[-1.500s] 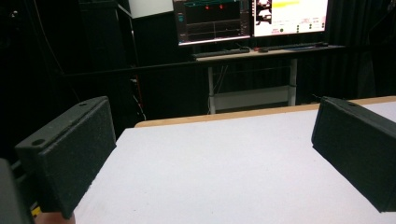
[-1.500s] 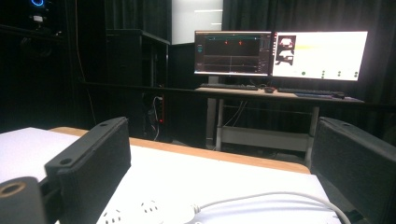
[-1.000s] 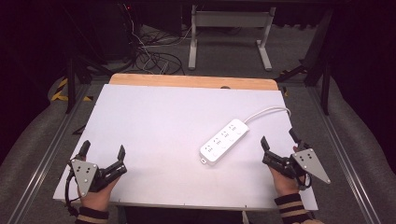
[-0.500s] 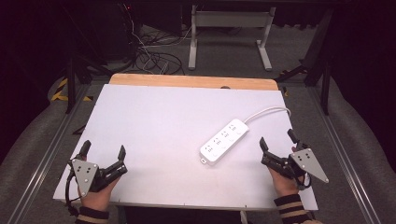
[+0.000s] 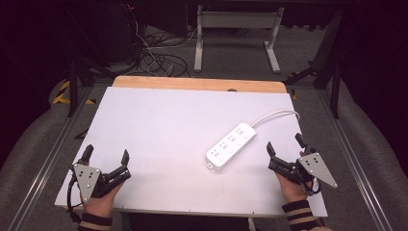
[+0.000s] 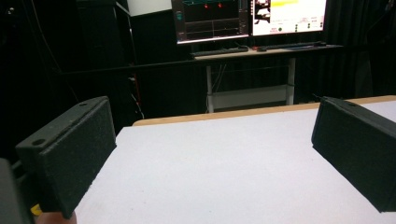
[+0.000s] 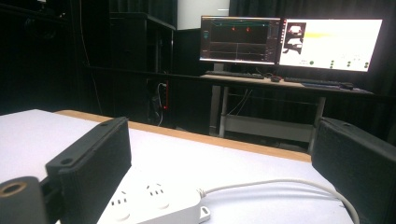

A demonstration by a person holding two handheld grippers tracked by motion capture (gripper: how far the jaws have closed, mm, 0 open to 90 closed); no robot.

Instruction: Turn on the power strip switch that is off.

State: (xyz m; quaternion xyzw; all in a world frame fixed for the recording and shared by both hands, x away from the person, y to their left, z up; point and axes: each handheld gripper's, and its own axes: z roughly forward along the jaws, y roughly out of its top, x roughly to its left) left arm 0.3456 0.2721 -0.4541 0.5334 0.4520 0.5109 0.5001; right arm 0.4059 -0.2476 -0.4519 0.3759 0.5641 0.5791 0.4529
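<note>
White tabletop (image 5: 159, 130), wide and bare, dark room behind with 2 lit monitors (image 7: 289, 42). Your left gripper (image 5: 107, 161) sits at the near left corner, jaws apart, empty. Your right gripper (image 5: 285, 151), jaws apart too, is just beside the power strip (image 5: 231, 145). Its cord (image 5: 276, 115) runs off the right edge; snag it and the strip could drag. Plenty of room to your left.

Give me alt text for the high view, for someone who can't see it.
A person's hands hold two open grippers at the near corners of a white table: the left gripper over bare surface, the right gripper just right of a white power strip lying diagonally. Its white cord curves toward the table's right edge.
</note>
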